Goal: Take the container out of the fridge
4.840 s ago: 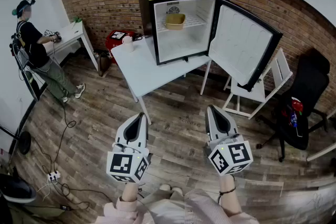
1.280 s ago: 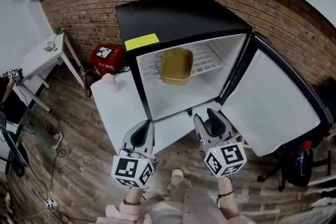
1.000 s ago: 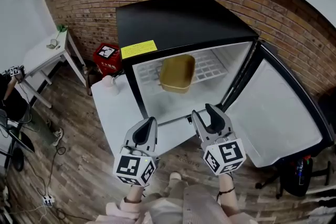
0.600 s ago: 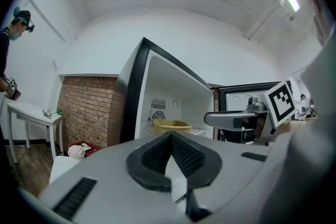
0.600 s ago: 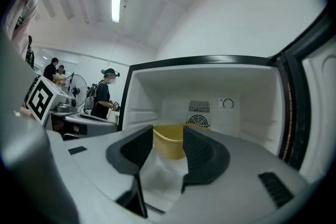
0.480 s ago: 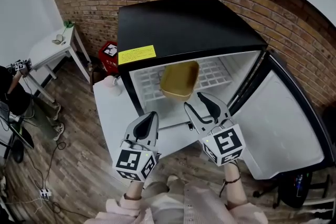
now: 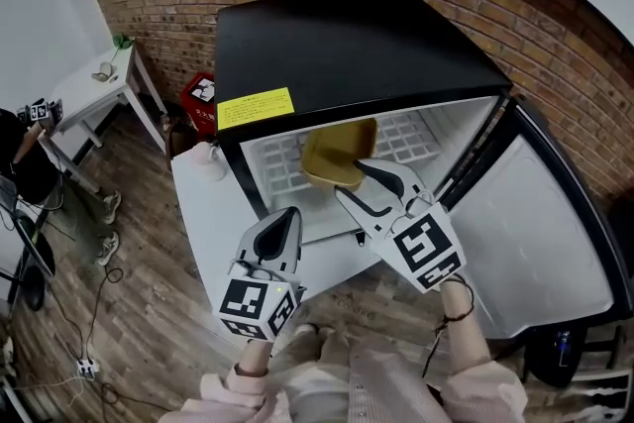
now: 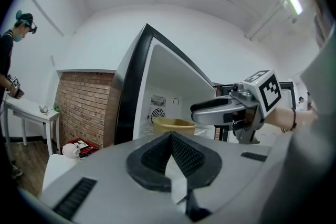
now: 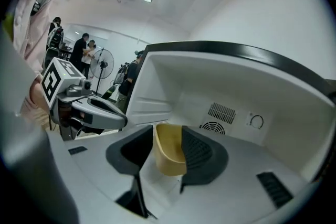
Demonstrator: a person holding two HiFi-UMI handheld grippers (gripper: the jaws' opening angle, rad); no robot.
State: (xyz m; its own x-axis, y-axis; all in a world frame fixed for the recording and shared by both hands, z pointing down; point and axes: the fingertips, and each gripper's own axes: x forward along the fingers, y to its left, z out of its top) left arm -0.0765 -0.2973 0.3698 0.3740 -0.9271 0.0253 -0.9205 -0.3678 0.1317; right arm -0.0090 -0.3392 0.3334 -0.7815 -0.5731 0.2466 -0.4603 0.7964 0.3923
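A yellow container (image 7: 339,154) sits on the wire shelf inside the black fridge (image 7: 347,45), whose door (image 7: 535,233) hangs open to the right. My right gripper (image 7: 354,181) reaches into the fridge mouth, open, with its tips just short of the container's near rim. In the right gripper view the container (image 9: 168,150) shows in the gap between the spread jaws of the right gripper (image 9: 167,136), with nothing gripped. My left gripper (image 7: 282,219) hangs lower, in front of the fridge's bottom edge. Its pads are pressed together on nothing at the left gripper (image 8: 170,145).
The fridge stands on a white table (image 7: 203,213), with a white cup (image 7: 211,157) to its left. A red box (image 7: 201,94) lies on the wood floor behind. A white side table (image 7: 94,84) and a person (image 7: 20,154) are at the far left.
The view has closed in on the fridge. My right gripper has moved forward and up into the fridge opening, toward the container. The left gripper has stayed low and shut.
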